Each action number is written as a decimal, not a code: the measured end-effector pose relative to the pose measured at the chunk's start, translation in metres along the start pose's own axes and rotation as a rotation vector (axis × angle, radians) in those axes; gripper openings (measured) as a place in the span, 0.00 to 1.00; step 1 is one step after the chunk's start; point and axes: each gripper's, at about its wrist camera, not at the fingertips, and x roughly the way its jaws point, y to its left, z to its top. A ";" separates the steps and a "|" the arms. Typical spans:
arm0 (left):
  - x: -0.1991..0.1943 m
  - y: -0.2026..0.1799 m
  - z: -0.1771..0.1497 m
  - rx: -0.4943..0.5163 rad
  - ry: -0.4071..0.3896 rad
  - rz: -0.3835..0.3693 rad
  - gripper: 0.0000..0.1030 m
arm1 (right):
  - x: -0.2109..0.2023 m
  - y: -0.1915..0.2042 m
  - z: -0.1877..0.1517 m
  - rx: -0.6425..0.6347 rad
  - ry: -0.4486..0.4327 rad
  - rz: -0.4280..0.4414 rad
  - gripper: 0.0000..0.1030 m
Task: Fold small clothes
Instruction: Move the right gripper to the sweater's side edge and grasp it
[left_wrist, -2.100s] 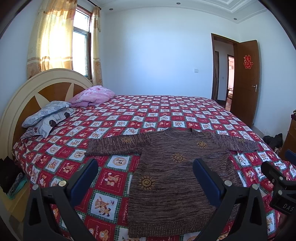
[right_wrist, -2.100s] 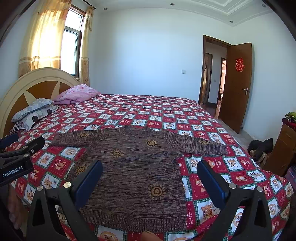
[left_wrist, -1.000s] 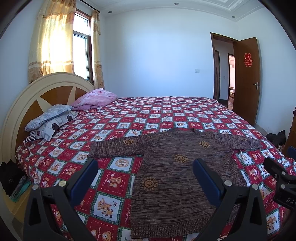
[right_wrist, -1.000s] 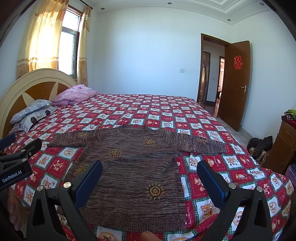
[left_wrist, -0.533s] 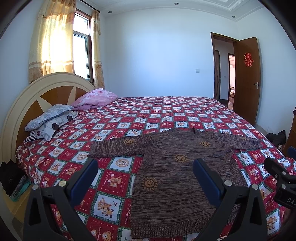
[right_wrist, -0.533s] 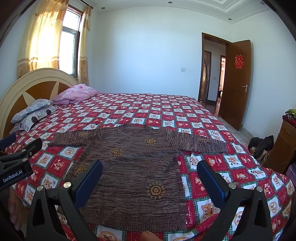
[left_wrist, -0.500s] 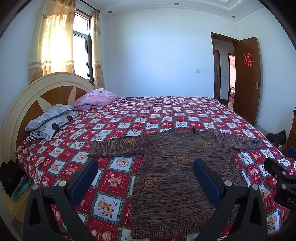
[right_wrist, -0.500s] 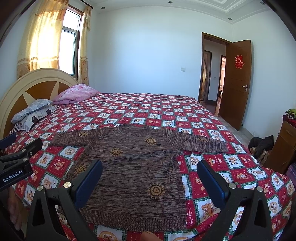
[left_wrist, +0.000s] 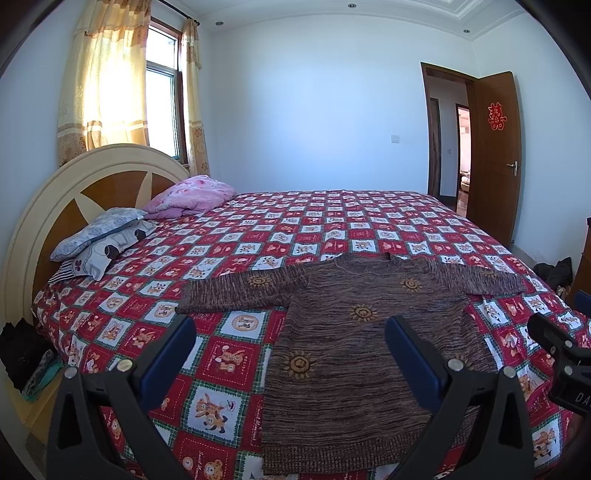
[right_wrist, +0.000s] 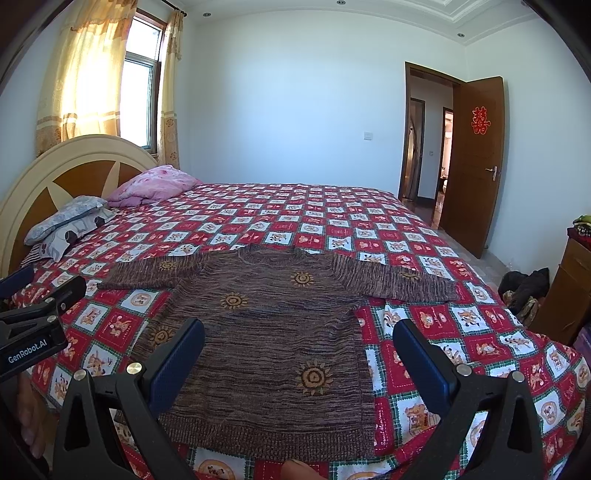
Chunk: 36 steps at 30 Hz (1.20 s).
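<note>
Left wrist view: a brown knitted sweater (left_wrist: 354, 339) is seen laid flat on the bed (left_wrist: 332, 221), sleeves spread sideways. The left gripper (left_wrist: 290, 354) and right gripper (right_wrist: 299, 354) are held above its hem, fingers (right_wrist: 177, 362) spread wide apart, nothing grasped.

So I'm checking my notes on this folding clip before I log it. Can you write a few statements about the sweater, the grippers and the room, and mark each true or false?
1. The brown sweater lies flat on the bed with both sleeves spread out. True.
2. The left gripper is shut on the sweater's hem. False: it is open and holds nothing.
3. The right gripper is open. True.
4. The sweater is already folded in half. False: it is fully unfolded.
5. The pink pillow lies by the headboard. True.
6. The wooden door is closed. False: it stands open.
</note>
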 end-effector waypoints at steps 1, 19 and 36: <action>0.001 0.000 -0.001 0.000 0.002 -0.002 1.00 | 0.001 -0.001 -0.001 0.002 0.000 0.004 0.99; 0.058 -0.036 -0.012 0.114 0.067 -0.082 1.00 | 0.076 -0.055 -0.019 0.091 0.157 -0.051 0.99; 0.184 -0.070 -0.001 0.218 0.131 -0.025 1.00 | 0.177 -0.224 -0.010 0.363 0.295 -0.224 0.99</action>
